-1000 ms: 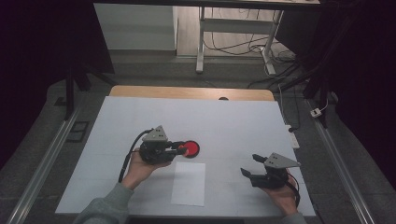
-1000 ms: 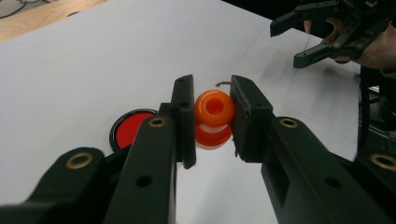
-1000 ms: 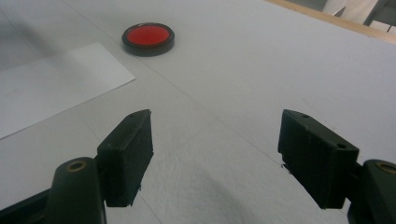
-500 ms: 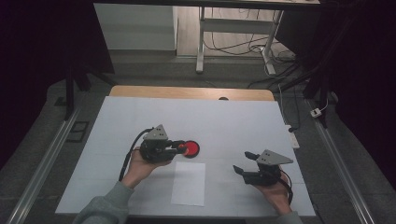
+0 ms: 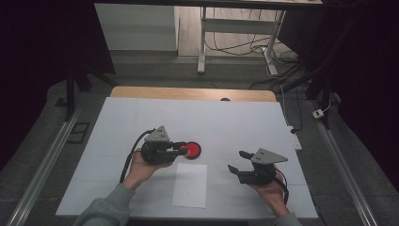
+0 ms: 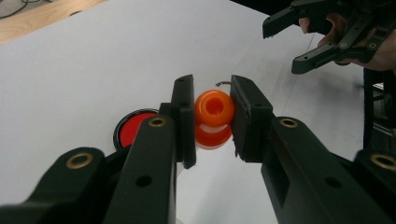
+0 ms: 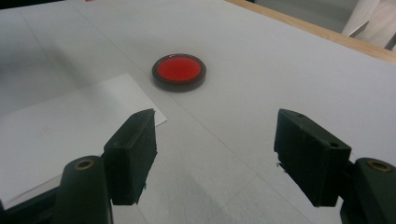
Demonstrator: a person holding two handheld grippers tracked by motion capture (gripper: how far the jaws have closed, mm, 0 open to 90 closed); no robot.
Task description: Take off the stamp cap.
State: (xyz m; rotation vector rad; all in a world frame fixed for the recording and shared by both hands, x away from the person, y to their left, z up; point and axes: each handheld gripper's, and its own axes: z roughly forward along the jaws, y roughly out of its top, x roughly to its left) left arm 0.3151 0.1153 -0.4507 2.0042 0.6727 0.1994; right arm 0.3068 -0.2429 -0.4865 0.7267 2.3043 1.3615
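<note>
My left gripper (image 5: pixel 181 148) is shut on a small orange stamp with a round knob (image 6: pixel 214 109) and holds it just above the white tabletop. A round red ink pad in a black rim (image 5: pixel 192 150) lies right beside its tips. A white sheet of paper (image 5: pixel 189 185) lies near the front edge, between my two hands. My right gripper (image 5: pixel 236 161) hovers to the right of the sheet, pointing left at the pad (image 7: pixel 179 70). Its jaws have just been closing a little but stand wide apart with nothing between them.
A white cover (image 5: pixel 235 122) lies over the table, and a wooden edge (image 5: pixel 188 92) shows at the back. A white power strip (image 5: pixel 295 140) lies off the right edge. Metal rails run along both sides, and cables lie on the floor beyond.
My right gripper has moved left, closer to the paper and the ink pad. The left gripper has kept still with the orange stamp in it.
</note>
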